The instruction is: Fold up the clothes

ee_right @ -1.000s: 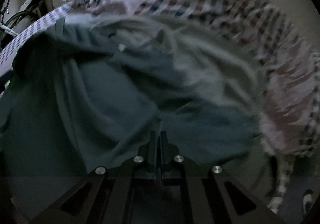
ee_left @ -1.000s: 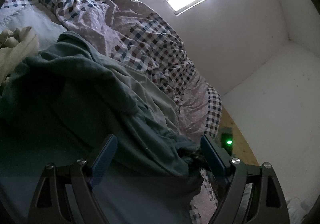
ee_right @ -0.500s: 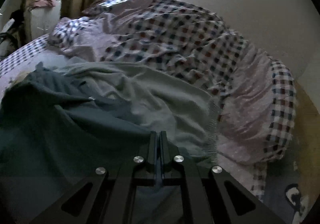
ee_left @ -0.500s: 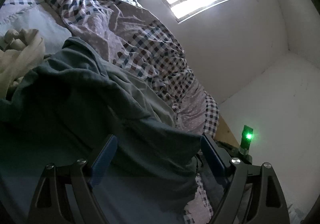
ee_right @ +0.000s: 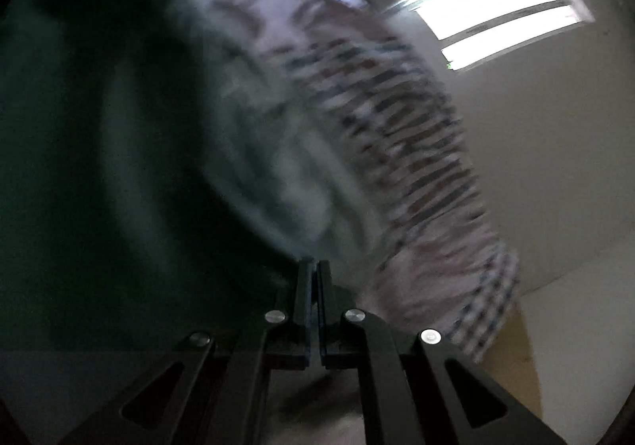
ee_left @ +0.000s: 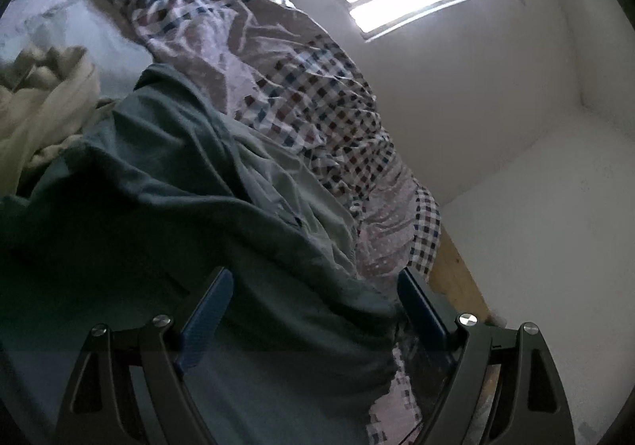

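Teal garment (ee_left: 170, 214) is lying crumpled on the bed, beside the checked duvet (ee_left: 317, 103). Left tongs (ee_left: 313, 310) are gaping wide over it w/ 2 fingers apart; right tongs (ee_right: 313, 278) are pinching its fabric. Right view is blurring.

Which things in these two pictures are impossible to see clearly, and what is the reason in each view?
- Right wrist view: motion blur smears the checked quilt and the teal garment. The right gripper has its fingers together, but whether cloth is pinched there cannot be told.
- Left wrist view: the garment's lower part runs off the bottom edge; its type stays unclear.
- Left wrist view: the cream cloth is cut by the left edge.
- Left wrist view: the left gripper stands open over the garment; contact is unclear.
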